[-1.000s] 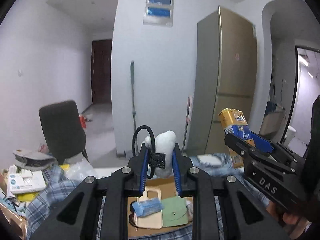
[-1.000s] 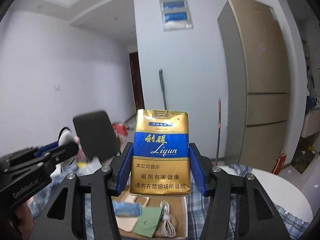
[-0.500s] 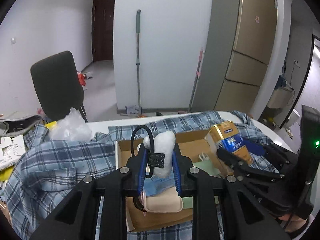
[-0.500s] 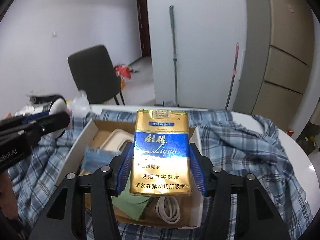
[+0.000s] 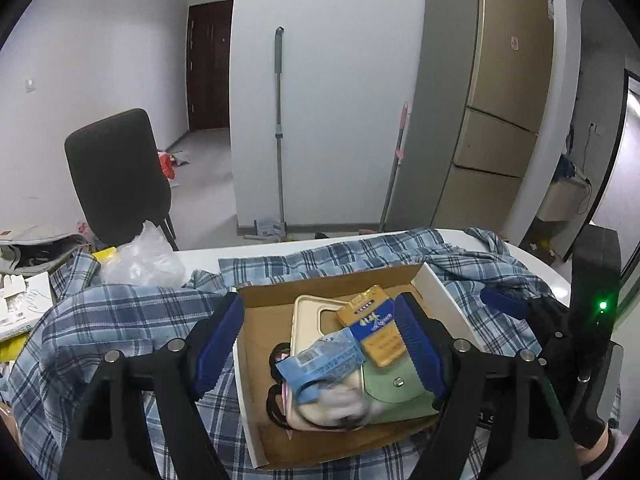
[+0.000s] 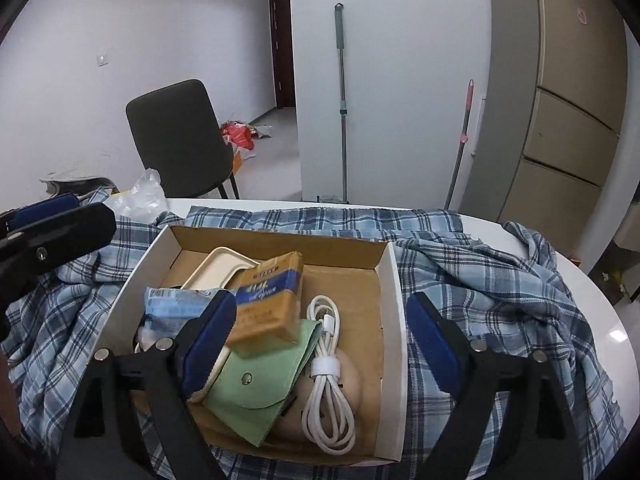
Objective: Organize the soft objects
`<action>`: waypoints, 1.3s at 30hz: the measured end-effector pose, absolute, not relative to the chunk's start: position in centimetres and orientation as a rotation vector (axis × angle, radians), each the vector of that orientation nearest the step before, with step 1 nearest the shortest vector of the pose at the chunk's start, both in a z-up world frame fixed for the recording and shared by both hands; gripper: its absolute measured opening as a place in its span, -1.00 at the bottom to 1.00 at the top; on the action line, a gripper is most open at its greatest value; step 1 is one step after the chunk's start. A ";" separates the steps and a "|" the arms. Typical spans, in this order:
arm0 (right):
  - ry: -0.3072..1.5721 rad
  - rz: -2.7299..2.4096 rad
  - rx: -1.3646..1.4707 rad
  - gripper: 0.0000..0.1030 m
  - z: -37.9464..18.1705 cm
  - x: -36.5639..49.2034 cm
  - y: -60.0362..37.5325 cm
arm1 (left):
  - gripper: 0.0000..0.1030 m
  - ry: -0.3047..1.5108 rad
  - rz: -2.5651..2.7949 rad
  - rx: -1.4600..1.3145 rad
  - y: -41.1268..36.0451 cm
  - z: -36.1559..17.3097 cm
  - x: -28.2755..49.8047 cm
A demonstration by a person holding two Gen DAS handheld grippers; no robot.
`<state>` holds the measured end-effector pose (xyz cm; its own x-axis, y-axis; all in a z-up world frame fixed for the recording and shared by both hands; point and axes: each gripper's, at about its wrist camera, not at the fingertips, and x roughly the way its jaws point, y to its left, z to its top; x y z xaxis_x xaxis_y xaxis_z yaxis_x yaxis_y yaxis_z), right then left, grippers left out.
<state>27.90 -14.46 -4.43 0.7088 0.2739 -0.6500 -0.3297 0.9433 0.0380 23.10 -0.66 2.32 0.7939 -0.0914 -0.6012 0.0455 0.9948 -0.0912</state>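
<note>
Hovered over the cardboard box (image 5: 438, 292) with both grippers spread wide and nothing held. Left gripper (image 5: 320, 344) gaped above the box's near half, blue pads well apart. Directly between and below its fingers lay a blurred white plush toy (image 5: 348, 404) with a black loop, resting on the near end of a cream phone case (image 5: 310, 312). Just ahead of the toy sat a blue tissue packet (image 5: 324, 356), and ahead and to the right of that a gold-and-blue cigarette pack (image 5: 376, 326), lying tilted across the case and a green snap pouch (image 5: 394, 388). Right gripper (image 6: 320, 336) likewise stood wide open over the same box (image 6: 394, 320), its left finger (image 6: 210, 332) over the box's middle and its right finger outside the right wall. Cigarette pack (image 6: 270, 300) lay just ahead of the left finger, leaning on the green pouch (image 6: 260, 384). Between the fingers ran a coiled white cable (image 6: 326, 376), bound by a white strap. Tissue packet (image 6: 176, 304) sat left of the left finger, cream case (image 6: 218, 268) farther ahead. Under the box spread a blue plaid cloth (image 6: 480, 272) across a white table (image 6: 612, 328). Far beyond stood a dark chair (image 6: 180, 140).
</note>
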 end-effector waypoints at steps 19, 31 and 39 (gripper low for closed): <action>0.431 0.341 0.002 0.67 5.3 20.7 -17.9 | 0.53 0.303 -0.097 -0.080 -1.0 11.2 12.6; 0.156 0.408 0.020 0.90 11.6 8.3 -19.6 | 0.81 0.055 -0.052 0.003 -2.2 14.9 -1.0; 0.020 0.377 0.022 0.99 10.2 2.7 -20.6 | 1.00 -0.052 -0.052 0.020 -2.3 12.5 -6.4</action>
<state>2.67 -20.58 10.17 0.9297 0.3681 -0.0149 -0.3676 0.9296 0.0252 -6.36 -2.31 12.49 0.9973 -0.0525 0.0518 0.0514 0.9985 0.0210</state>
